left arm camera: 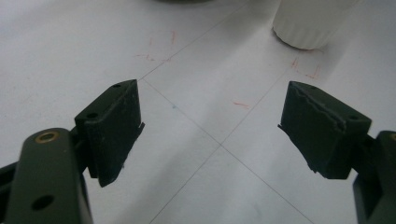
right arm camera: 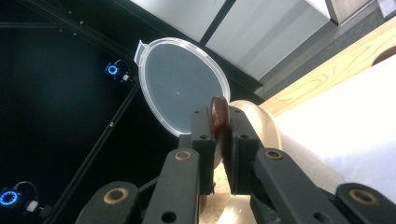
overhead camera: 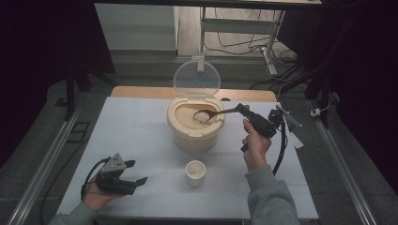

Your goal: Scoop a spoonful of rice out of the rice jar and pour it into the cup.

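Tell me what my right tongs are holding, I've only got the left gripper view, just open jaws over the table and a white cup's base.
Observer: The right tongs are shut on a wooden spoon by its handle.
Operator: Where's the spoon's bowl?
Observer: Over the open beige bucket, heaped with rice.
Operator: Is that bucket's lid off?
Observer: It stands upright at the bucket's far rim; the clear lid shows in the high view.
Operator: And the cup?
Observer: The white cup stands on the table in front of the bucket, between your hands; I can't tell whether it holds anything.
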